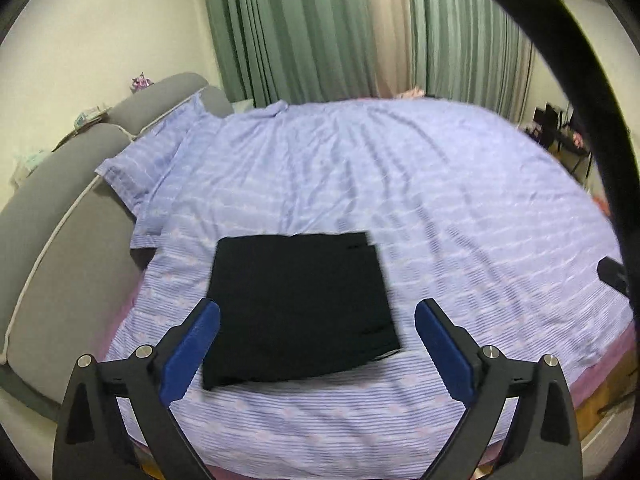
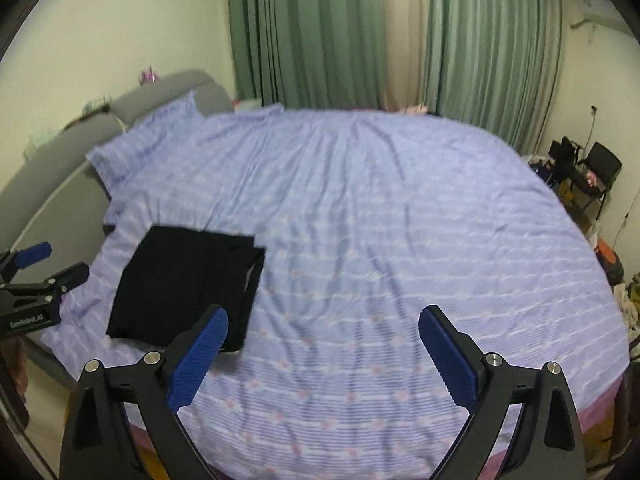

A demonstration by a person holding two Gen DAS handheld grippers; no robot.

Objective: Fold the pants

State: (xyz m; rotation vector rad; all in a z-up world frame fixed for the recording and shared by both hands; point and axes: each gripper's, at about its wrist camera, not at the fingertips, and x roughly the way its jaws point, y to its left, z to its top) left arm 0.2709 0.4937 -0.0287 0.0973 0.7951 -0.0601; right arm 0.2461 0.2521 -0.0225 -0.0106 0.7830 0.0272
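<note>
Since pants [image 1: 296, 304] lie folded near bed [image 1: 440, 200] left edge, keep left gripper [image 1: 318, 334], right gripper [image 2: 324, 340] spread, empty; retreat w/o snagging.

Dim, even indoor light with a greenish cast; motion blur softens everything, and fisheye distortion bends the dark-vignetted edges.

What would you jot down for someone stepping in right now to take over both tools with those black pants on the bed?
Left tool: open, empty, held above the pants.
Right tool: open, empty, held over bare bedspread to the right of the pants.
Black pants: lying flat on the striped bedspread, folded into a compact rectangle, near the pillows and the grey headboard.
Done: the fold looks finished.
Left: probably nothing; perhaps square up the slightly uneven right edge.
</note>
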